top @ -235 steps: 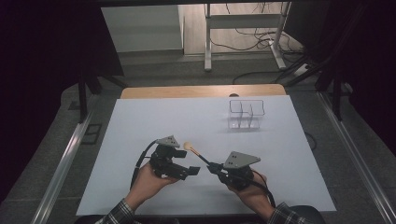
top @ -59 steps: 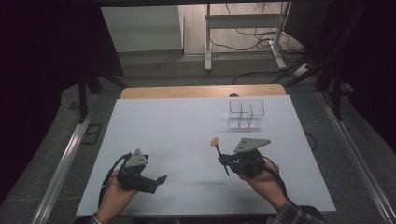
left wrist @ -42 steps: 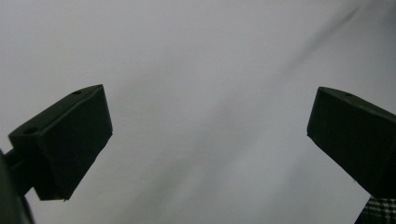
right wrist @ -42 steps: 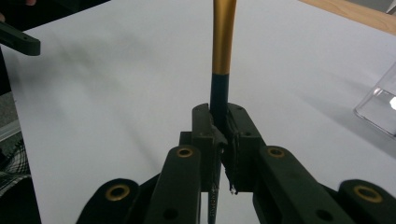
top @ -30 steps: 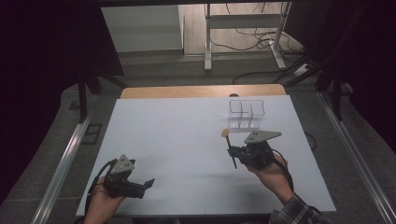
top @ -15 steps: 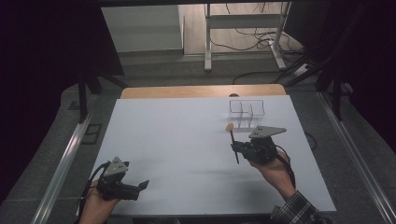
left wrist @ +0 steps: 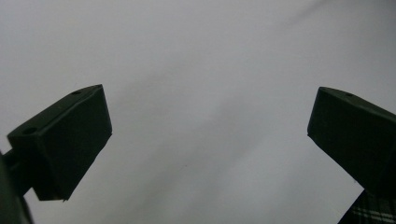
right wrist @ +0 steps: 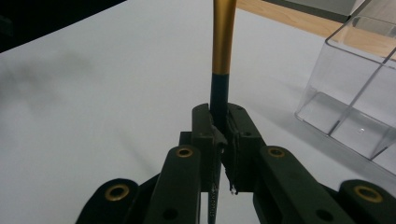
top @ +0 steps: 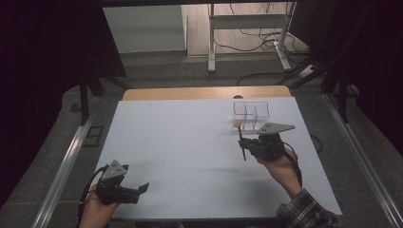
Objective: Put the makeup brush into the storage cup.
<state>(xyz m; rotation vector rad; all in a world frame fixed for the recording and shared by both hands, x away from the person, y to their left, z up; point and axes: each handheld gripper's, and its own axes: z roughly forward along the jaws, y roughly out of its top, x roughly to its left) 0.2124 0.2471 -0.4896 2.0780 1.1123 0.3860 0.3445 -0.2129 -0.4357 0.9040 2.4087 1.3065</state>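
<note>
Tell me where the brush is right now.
The brush is clamped in the right gripper on the table's right side in the high view, just in front of the clear box.

No lettering, label, brand mark, number or sign can be read anywhere in these views: not on the white table (top: 190,156), not on the clear plastic organizer (top: 251,114), not on the black-and-gold brush (right wrist: 220,56).
</note>
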